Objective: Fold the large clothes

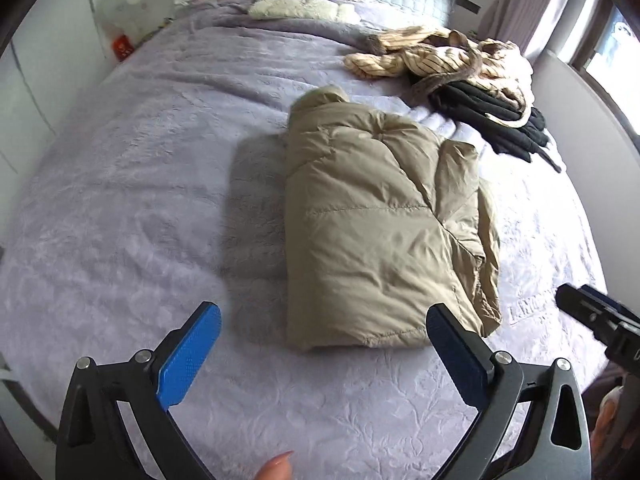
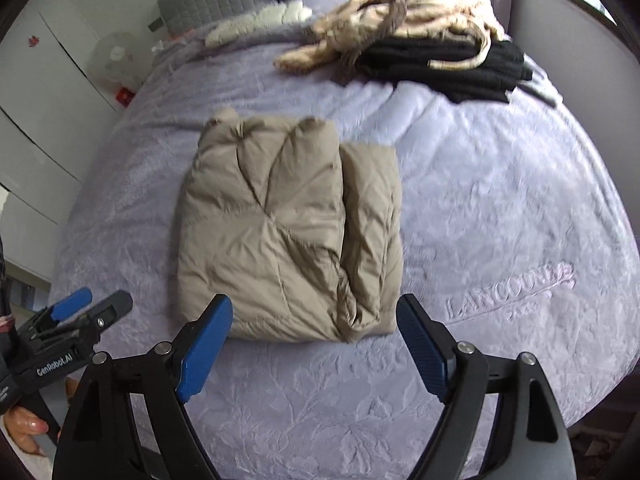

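Beige folded jacket (image 2: 288, 232) lies between released tools, striped and black clothes (image 2: 440, 60) piled beyond.

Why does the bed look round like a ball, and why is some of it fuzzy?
Both wrist views use fisheye lenses, bending the bed into a dome. Right wrist view: the clothes pile is smeared. Left wrist view: the tan jacket looks sharper and casts a soft shadow leftward.

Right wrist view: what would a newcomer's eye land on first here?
The folded beige puffer jacket lies mid-bed on the lilac bedspread, just beyond the open, empty right gripper. Behind it, a striped cream garment is heaped on folded black clothes near the far right edge. The left gripper shows at the lower left.
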A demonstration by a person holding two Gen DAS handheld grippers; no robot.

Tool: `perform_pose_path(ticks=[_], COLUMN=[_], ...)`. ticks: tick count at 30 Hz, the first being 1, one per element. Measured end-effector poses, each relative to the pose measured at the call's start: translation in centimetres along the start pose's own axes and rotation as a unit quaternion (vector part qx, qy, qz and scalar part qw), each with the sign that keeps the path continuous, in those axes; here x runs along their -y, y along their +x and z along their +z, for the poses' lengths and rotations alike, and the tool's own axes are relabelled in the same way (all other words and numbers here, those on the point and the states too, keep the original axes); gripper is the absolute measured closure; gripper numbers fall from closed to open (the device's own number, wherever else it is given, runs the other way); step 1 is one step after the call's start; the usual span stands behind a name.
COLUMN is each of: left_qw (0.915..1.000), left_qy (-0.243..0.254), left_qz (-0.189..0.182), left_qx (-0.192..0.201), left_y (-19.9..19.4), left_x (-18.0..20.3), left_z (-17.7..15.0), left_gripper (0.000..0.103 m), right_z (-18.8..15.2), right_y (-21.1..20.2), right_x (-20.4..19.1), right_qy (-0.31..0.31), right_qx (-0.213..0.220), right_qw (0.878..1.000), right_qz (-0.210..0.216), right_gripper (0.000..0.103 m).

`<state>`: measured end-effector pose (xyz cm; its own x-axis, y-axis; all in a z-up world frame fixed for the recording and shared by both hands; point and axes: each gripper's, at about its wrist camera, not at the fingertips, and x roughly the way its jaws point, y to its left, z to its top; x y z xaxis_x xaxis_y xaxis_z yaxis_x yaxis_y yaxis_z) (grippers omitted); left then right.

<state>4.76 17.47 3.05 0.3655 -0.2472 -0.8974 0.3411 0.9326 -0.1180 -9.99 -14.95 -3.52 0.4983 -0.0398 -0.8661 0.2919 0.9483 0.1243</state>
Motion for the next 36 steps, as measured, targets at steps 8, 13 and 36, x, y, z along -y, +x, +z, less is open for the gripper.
perform_pose_path(ticks=[8, 13, 36], left_qw=[0.9979, 0.9966, 0.9935], left_qy=[0.009, 0.001, -0.007], left_qz=[0.038, 0.044, 0.077], left_qx=[0.051, 0.069, 0.084], left_y=[-4.8, -7.2, -10.0], left_x=[1.4, 1.8, 2.3], left_z=[-0.8, -0.6, -1.3], left_gripper=[0.000, 0.000, 0.000], right_z=[0.5, 0.5, 0.2], right_y=[-2.5, -4.4, -6.3], right_x=[-0.7, -1.1, -1.2], right_qy=[-0.023, -0.028, -0.013], right_qx=[0.021, 0.043, 0.059], right_qw=[0.999, 0.998, 0.997], right_qz=[-0.020, -0.038, -0.043], right_gripper=[0.017, 0.017, 0.017])
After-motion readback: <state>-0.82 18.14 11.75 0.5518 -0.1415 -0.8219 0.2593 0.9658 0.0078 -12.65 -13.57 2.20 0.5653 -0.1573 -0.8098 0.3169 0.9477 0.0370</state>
